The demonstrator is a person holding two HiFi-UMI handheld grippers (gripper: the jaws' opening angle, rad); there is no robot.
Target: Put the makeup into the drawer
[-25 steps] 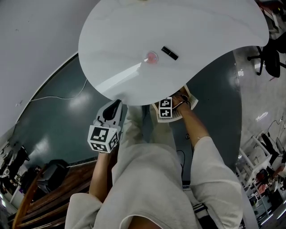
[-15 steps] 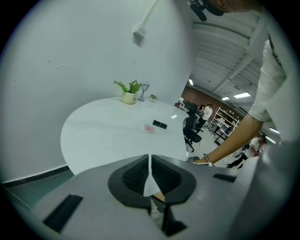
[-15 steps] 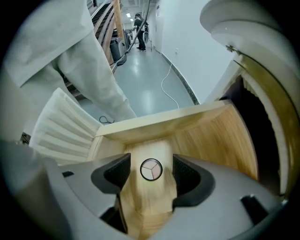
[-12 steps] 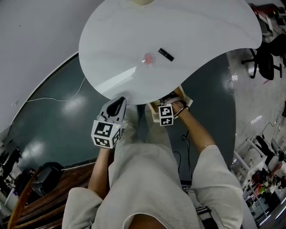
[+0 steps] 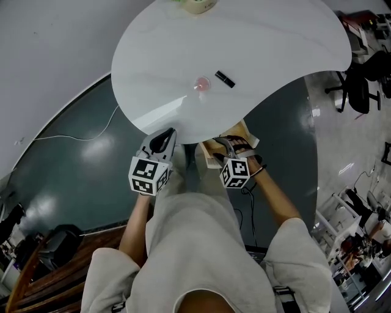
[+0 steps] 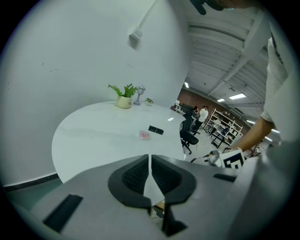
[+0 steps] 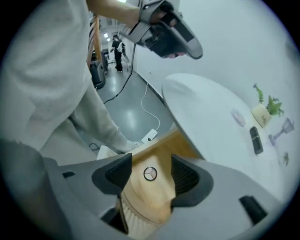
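**Makeup on the Table, Both Grippers at the Drawer**

Head view: The left gripper (image 5: 162,139) is held at the near edge of the white table (image 5: 275,43). The right gripper (image 5: 227,145) is held just to its right, over a wooden drawer (image 5: 243,131) that juts out from under the tabletop. The makeup is seen on the table ahead of both grippers and well apart from them: a pink compact (image 5: 203,84) with a black tube (image 5: 225,79) just beside it. A potted plant (image 5: 198,5) is set at the far edge.

Left gripper view: The jaws are brought together, with only a thin slit left between them, and nothing is gripped. The compact (image 6: 144,135) and the tube (image 6: 156,130) are seen beyond the jaw tips, with the plant farther off.

Right gripper view: The jaws are spread wide and have just been closing a little. The drawer's wood is seen below them, and its round metal knob (image 7: 150,174) shows in the gap, untouched by the pads. The compact (image 7: 238,117) and the tube (image 7: 255,139) are seen on the table, off to this gripper's right.
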